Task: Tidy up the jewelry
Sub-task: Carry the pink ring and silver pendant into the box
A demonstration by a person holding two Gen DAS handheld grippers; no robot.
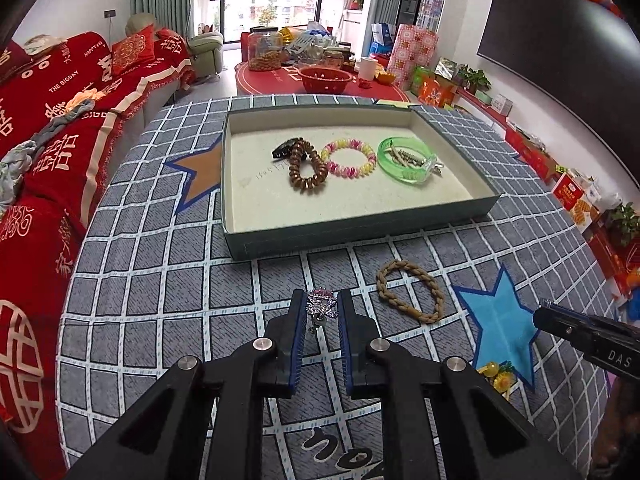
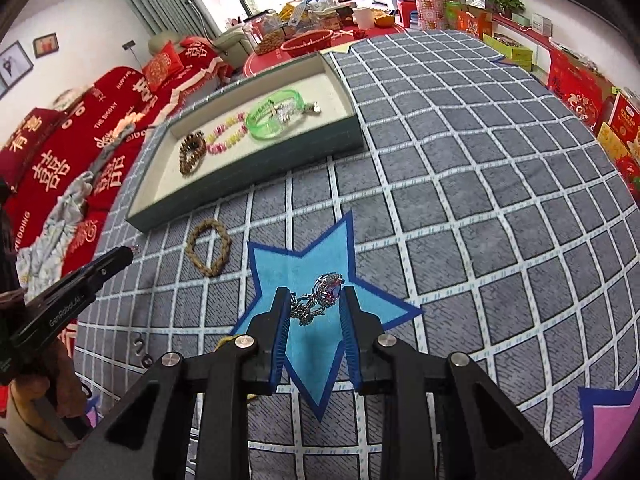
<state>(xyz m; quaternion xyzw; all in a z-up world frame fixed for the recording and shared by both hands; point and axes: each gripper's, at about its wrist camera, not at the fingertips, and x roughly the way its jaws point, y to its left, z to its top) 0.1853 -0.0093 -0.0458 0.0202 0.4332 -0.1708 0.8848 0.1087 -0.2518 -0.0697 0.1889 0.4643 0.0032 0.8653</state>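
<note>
Grey grid-patterned tablecloth with stars, both grippers clamped on jewelry.

Nearest, the left gripper pinches a sparkling pink-stoned brooch between its pads, its pin hanging down toward the cloth. The right gripper grips a silver chain piece with a purple stone, stone end pointing far, above the blue star. Just beyond lies a tan braided bracelet, long axis running far-left to near-right. Farther off, the shallow green box holds a brown coil bracelet, a pink-yellow bracelet and a green bangle in a left-to-right row.
</note>
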